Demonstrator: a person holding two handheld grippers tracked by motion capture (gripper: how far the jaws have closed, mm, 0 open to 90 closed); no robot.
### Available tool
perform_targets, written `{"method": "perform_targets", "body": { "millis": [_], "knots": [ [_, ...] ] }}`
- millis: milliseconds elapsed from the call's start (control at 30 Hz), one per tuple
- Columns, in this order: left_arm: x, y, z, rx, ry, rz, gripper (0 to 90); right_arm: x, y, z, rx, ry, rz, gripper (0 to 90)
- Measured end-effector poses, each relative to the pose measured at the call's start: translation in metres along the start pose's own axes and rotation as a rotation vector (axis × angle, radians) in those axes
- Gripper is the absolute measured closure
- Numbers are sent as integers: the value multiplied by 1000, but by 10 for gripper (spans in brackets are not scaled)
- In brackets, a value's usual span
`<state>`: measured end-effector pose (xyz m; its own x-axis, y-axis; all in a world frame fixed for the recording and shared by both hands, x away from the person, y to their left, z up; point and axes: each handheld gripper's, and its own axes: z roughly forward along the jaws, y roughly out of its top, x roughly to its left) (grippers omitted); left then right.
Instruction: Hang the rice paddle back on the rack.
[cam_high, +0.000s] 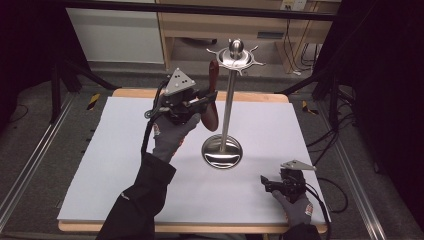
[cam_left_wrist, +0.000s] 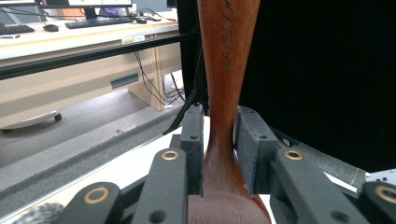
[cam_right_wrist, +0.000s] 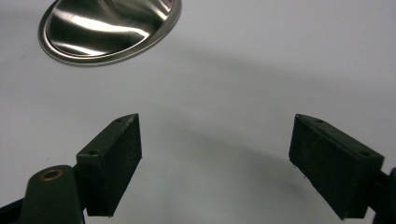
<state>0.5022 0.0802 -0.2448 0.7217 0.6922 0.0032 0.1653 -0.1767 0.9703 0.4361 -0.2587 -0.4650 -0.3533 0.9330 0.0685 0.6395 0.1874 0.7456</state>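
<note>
Wooden spoon (cam_high: 213, 102) hung upright at 10 o'clock of the stand (cam_high: 223, 150) base — left gripper (cam_left_wrist: 219, 140) loosely bracketed its neck, light, stiff, smooth; grip there. Right gripper (cam_right_wrist: 215, 163) rested spread at 4 o'clock — empty.

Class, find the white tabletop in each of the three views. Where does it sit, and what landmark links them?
High view: white tabletop spreads across the middle.
Left gripper view: pale strip low, left of the wooden handle.
Right gripper view: background behind the jaws.
Shared landmark: stand's round base, high and right gripper views.
</note>
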Motion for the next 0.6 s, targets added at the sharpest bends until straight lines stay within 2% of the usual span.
{"method": "perform_targets", "body": {
  "millis": [233,433,600],
  "knots": [
    [1,-10,-9,-12,-6,14,675,1,-1,0,2,9,7,172],
    [5,-24,-14,-10,4,59,640,1,-2,1,5,9,11,172],
    [7,-42,-20,28,-5,23,617,-1,-2,1,1,18,16,167]
  ]
}}
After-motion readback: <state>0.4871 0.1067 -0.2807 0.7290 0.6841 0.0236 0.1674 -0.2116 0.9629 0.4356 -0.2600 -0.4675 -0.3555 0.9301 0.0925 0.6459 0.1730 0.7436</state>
